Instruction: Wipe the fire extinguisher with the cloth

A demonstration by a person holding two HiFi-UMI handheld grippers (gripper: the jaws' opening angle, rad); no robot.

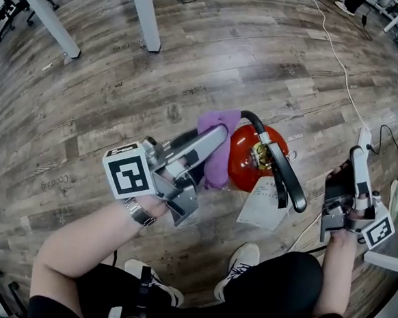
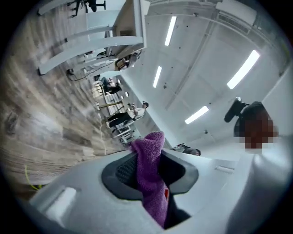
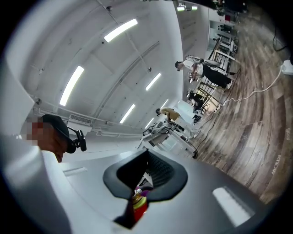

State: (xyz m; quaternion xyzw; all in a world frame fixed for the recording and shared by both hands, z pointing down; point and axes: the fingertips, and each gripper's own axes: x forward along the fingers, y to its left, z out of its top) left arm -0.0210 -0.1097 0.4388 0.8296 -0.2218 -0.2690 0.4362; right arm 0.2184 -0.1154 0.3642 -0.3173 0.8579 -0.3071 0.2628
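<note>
Left gripper point(image 1: 215, 141) clamps the purple cloth point(image 1: 217, 158) against the left side of the red fire extinguisher point(image 1: 248, 167). Right gripper point(image 1: 359, 148) hangs well right of the fire extinguisher, jaws apart and empty.

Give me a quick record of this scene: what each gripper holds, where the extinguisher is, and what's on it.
left gripper: shut on purple cloth
cloth: appears pressed to extinguisher's left side
right gripper: jaws slightly apart, empty, away at the right
fire extinguisher: red, standing on wooden floor
hose: black, arcs over the top
paper tag: white, beside the extinguisher
</note>
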